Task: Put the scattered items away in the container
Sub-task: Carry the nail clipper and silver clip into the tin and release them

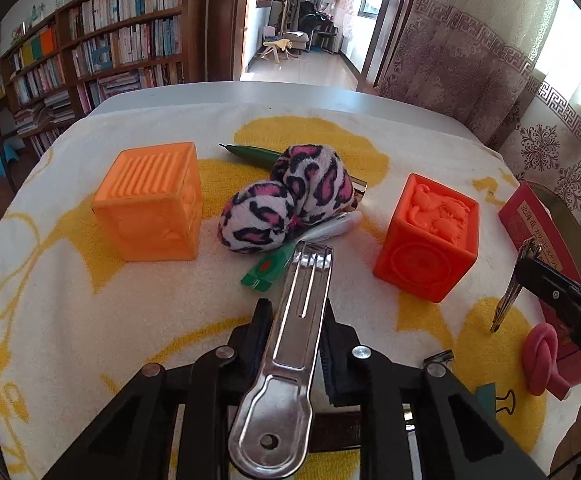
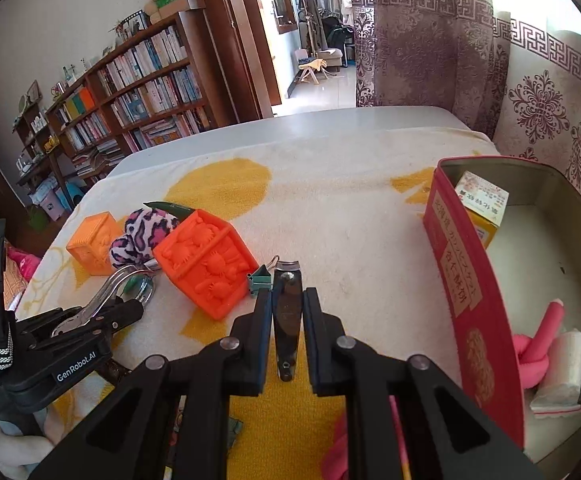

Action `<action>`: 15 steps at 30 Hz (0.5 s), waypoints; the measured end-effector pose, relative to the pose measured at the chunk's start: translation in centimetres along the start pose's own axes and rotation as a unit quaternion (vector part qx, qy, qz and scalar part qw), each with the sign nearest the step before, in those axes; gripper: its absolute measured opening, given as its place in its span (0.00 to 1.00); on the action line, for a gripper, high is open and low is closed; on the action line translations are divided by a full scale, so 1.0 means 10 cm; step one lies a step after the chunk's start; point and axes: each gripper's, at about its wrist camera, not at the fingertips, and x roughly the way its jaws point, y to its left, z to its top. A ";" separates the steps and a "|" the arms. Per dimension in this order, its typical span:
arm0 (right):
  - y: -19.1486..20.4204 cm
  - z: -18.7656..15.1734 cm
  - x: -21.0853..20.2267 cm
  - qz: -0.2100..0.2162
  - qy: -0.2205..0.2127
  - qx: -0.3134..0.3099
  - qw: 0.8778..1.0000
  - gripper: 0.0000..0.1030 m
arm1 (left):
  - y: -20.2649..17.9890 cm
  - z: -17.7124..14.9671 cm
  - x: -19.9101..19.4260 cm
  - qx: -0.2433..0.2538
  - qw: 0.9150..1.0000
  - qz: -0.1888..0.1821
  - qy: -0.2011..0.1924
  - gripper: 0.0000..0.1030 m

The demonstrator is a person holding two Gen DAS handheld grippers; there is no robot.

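- Red tin container [image 2: 478,280] stands open at the right edge of the towel-covered counter [image 2: 342,120], holding a small yellow-and-white carton [image 2: 484,208], a knotted pink foam curler [image 2: 538,344], a white packet and a grey block.
- Left hand-held gripper [image 1: 296,332] is clamped on a flat steel tool with a slotted shaft and a holed, rounded handle [image 1: 290,356]; the pads press its sides and the tool's far end reaches towards the leopard-print plush pieces [image 1: 286,200].
- Right hand-held gripper [image 2: 288,316] is closed tight on a nail clipper [image 2: 287,320], the clipper standing lengthwise between the pads, its cutting end pointing away from the camera and just beside a green binder clip [image 2: 260,280].
- In the left wrist view the right hand-held gripper shows at the right edge with the nail clipper hanging point-down above the towel [image 1: 50,320], near the container's red wall.
- Still scattered on the yellow-and-white towel: a light orange embossed cube [image 1: 150,200], a deeper orange embossed cube [image 1: 426,240], a dark green pen [image 1: 250,154] partly under the plush, a white pen-like item and a green sachet [image 1: 266,272] just beside the plush.
- A second pink knotted curler [image 1: 542,356] lies outside the container, against its red wall.
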 end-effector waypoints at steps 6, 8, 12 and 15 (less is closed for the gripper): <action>-0.06 0.06 -0.24 -0.009 -0.050 0.016 0.999 0.16 | 0.07 0.04 -0.27 -0.020 0.999 -0.026 -0.035 0.22; -0.10 0.06 -0.31 -0.010 -0.062 0.025 0.998 0.16 | 0.08 0.05 -0.37 -0.024 0.998 -0.037 -0.047 0.22; -0.23 0.13 -0.46 -0.025 -0.088 0.043 0.995 0.16 | 0.04 0.08 -0.48 -0.024 0.997 -0.053 -0.059 0.22; -0.39 0.17 -0.58 -0.038 -0.106 0.062 0.992 0.16 | -0.05 0.08 -0.50 -0.017 0.996 -0.057 -0.060 0.22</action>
